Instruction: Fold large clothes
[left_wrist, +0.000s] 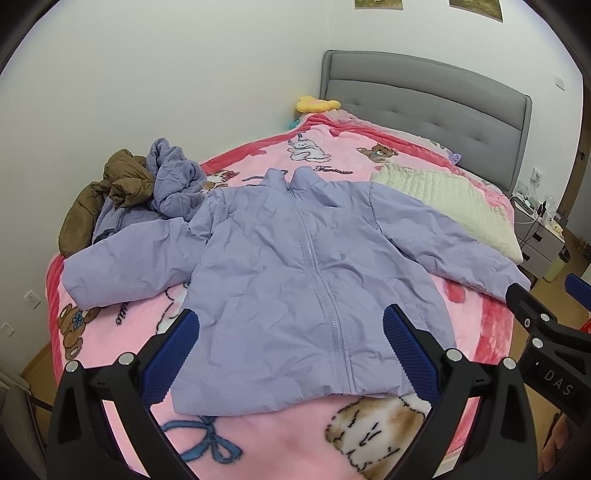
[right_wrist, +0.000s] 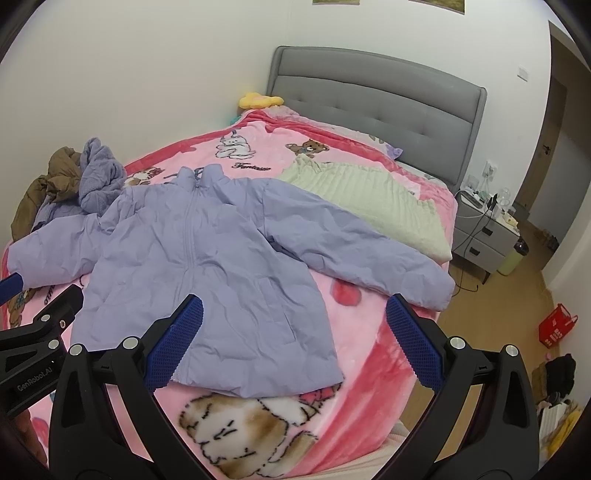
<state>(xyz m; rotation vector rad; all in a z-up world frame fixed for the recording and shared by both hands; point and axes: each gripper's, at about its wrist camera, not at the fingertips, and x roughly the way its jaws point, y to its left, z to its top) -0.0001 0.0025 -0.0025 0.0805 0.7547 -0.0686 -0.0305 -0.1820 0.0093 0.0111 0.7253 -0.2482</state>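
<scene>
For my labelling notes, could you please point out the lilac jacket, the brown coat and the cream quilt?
lilac jacket (left_wrist: 280, 280), left wrist view, front panel.
brown coat (left_wrist: 125, 181), left wrist view, top folds.
cream quilt (right_wrist: 354, 192), right wrist view, middle.

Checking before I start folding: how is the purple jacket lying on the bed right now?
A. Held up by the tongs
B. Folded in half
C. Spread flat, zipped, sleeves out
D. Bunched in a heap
C: the jacket lies spread front-up, zipper closed, both sleeves stretched sideways over the blanket.
</scene>
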